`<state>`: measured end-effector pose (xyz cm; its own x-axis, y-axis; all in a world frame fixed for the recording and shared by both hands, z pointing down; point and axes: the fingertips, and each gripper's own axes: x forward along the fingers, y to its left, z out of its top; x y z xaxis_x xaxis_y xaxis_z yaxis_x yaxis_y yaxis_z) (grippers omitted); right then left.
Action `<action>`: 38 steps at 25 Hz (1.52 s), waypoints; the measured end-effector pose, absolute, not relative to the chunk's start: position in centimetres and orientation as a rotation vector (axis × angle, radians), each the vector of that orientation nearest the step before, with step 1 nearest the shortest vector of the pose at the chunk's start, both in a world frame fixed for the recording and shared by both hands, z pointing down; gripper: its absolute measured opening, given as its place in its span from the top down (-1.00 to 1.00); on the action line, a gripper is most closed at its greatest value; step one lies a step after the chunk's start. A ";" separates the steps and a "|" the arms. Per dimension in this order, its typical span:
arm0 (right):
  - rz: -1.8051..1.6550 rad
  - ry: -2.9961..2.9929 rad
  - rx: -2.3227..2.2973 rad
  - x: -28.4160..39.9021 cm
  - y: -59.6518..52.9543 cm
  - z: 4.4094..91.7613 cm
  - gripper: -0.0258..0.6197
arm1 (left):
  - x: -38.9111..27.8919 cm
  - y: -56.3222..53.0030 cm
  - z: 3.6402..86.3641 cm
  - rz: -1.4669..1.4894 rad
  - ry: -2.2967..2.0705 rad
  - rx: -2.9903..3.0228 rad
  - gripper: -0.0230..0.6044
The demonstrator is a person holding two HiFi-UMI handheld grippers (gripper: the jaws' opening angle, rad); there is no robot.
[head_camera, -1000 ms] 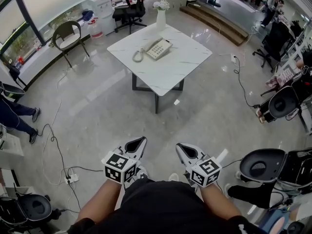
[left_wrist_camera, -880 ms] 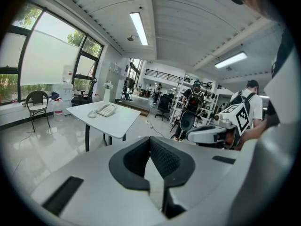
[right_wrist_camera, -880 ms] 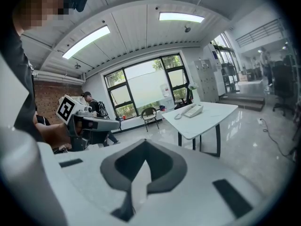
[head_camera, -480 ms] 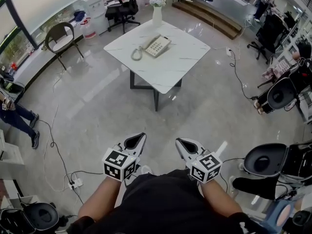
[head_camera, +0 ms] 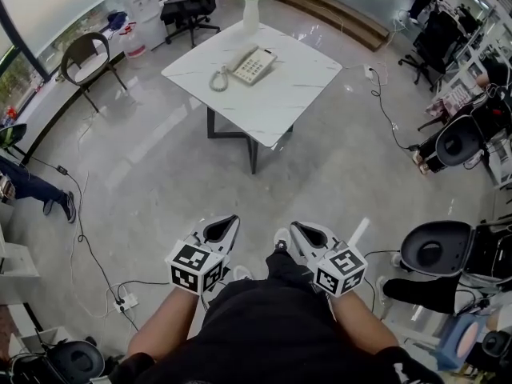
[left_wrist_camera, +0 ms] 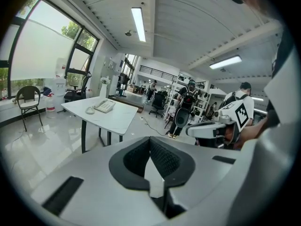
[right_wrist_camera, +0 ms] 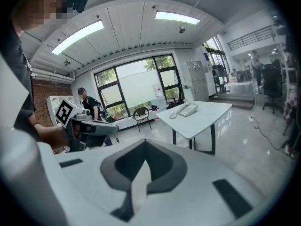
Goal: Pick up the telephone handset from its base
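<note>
Head view looks down on the grey floor (head_camera: 160, 174), where the white table (head_camera: 272, 94) stands well ahead of the person. The left gripper (head_camera: 228, 224) and right gripper (head_camera: 301, 230) hang side by side close to the body, each with its jaws closed together on nothing. Far from both, the telephone (head_camera: 256, 66) sits on the table, its handset (head_camera: 238, 58) resting on the base.

one white table (head_camera: 300, 86), one telephone (head_camera: 250, 65), one flower vase (head_camera: 251, 14)
</note>
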<state>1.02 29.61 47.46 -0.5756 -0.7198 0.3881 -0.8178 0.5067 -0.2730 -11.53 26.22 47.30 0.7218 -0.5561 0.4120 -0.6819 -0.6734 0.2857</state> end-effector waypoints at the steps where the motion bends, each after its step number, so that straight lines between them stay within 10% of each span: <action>1: 0.641 -2.524 1.315 1.1 29.0 47.4 0.92 | -11.4 25.7 47.3 0.408 -0.949 2.505 0.92; 38: 0.599 -2.720 0.957 9.3 2.9 46.4 0.92 | -2.6 3.7 46.3 0.361 -1.285 2.355 0.92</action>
<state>9.32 2.87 46.42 -0.7717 -0.5549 0.3109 -0.6341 0.7088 -0.3090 -2.61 3.69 46.25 0.5363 -0.7316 0.4209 -0.8438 -0.4773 0.2454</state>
